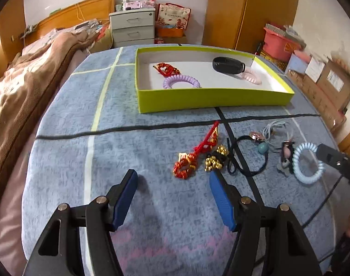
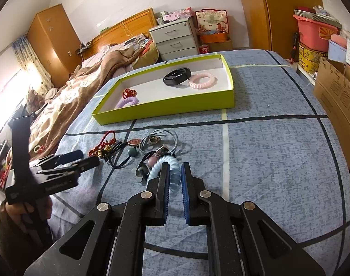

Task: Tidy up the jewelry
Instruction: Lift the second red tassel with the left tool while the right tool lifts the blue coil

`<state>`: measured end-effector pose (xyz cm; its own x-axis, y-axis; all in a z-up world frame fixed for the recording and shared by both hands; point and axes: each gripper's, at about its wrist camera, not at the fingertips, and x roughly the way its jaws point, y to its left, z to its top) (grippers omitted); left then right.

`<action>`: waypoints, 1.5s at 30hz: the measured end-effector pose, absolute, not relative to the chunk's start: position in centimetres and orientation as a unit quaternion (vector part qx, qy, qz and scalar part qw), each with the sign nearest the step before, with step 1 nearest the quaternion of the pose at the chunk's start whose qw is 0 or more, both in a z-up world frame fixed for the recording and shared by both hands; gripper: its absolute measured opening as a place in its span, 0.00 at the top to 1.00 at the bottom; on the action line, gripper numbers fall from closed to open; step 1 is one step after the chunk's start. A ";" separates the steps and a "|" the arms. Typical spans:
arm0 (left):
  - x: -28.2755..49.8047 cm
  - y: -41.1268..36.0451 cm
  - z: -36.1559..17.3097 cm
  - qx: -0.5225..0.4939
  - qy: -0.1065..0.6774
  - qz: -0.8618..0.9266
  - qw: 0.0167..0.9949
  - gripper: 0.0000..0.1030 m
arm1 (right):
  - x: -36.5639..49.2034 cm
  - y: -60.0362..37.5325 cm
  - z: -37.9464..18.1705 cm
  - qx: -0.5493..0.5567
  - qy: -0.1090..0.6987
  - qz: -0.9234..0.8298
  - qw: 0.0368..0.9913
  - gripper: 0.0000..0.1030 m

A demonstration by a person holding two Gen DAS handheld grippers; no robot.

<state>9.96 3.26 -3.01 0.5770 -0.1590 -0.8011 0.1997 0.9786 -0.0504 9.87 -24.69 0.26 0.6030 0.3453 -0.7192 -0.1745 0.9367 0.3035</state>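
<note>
- Right wrist view: the right gripper (image 2: 175, 172) has its jaws clamped on the near side of the pale blue coil hair tie (image 2: 167, 168), so that's the piece in hand. It sits in the loose pile toward the near edge of the bedspread (image 2: 278, 161), well short of the green box (image 2: 165, 110).
- Possible snag: the tie is touching a pink clip (image 2: 153, 159) and black cords. Lift it and a neighbour could get dragged along, I reckon.
- The coil is springy and only pinched on one side, so it might stretch or swing and pop out on the way to the box.
- The box wall is low, but a dangling loop could still catch the near rim and nudge the whole box.
- Left gripper (image 1: 172, 184) hangs with its jaws wide apart and nothing in them, just short of the red knotted charm (image 1: 186, 165) and gold beads (image 1: 215, 161). If both go in at once they could bump; they're pretty close.
- Already in the box: purple coil tie (image 1: 180, 81), another red charm, black band (image 1: 228, 64), pink coil tie (image 2: 202, 80).
- Surface is a soft blue bedspread with pale and black lines, so stuff sinks in a bit.
- Room: a bedroom, brown blanket (image 1: 32, 87) along the left edge, grey drawers (image 1: 132, 26) and wooden wardrobes beyond the far edge, cardboard boxes on the right.
</note>
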 end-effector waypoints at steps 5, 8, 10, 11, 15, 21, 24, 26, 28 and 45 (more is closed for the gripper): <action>10.9 2.6 -3.0 0.040 0.445 -0.100 0.889 0.35 | 10.2 -25.0 0.2 0.103 0.420 0.142 0.890 0.90; 11.4 2.6 -3.0 0.040 0.446 -0.097 0.889 0.35 | 10.3 -25.5 0.0 0.104 0.421 0.138 0.890 0.90; 11.7 2.6 -3.0 0.041 0.445 -0.095 0.889 0.35 | 10.3 -26.0 -0.1 0.109 0.422 0.133 0.890 0.90; 11.8 2.7 -3.0 0.040 0.444 -0.094 0.890 0.37 | 10.3 -26.2 -0.1 0.111 0.421 0.131 0.891 0.90; 12.2 2.4 -2.9 0.040 0.442 -0.097 0.891 0.47 | 10.4 -26.5 -0.2 0.114 0.422 0.127 0.890 0.90; 12.4 1.6 -2.8 0.043 0.442 -0.113 0.889 0.72 | 10.5 -26.6 -0.2 0.119 0.422 0.128 0.889 0.90; 12.3 1.5 -2.7 0.040 0.442 -0.115 0.889 0.84 | 10.4 -26.8 -0.3 0.122 0.421 0.126 0.890 0.90; 12.3 1.8 -2.6 0.031 0.443 -0.115 0.889 0.88 | 10.3 -27.0 -0.3 0.125 0.422 0.126 0.889 0.90; 12.2 2.0 -2.6 0.023 0.443 -0.118 0.888 0.88 | 10.3 -27.0 -0.4 0.126 0.422 0.125 0.889 0.90; 10.7 3.5 -0.3 -0.026 0.416 -0.121 0.901 0.89 | 10.1 -29.1 0.3 0.147 0.404 0.115 0.895 0.90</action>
<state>10.66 3.54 -0.27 0.6249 -0.2399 -0.7429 0.1970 0.9693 -0.1473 10.12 -29.12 0.32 0.6467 0.3254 -0.6898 -0.0879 0.9302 0.3563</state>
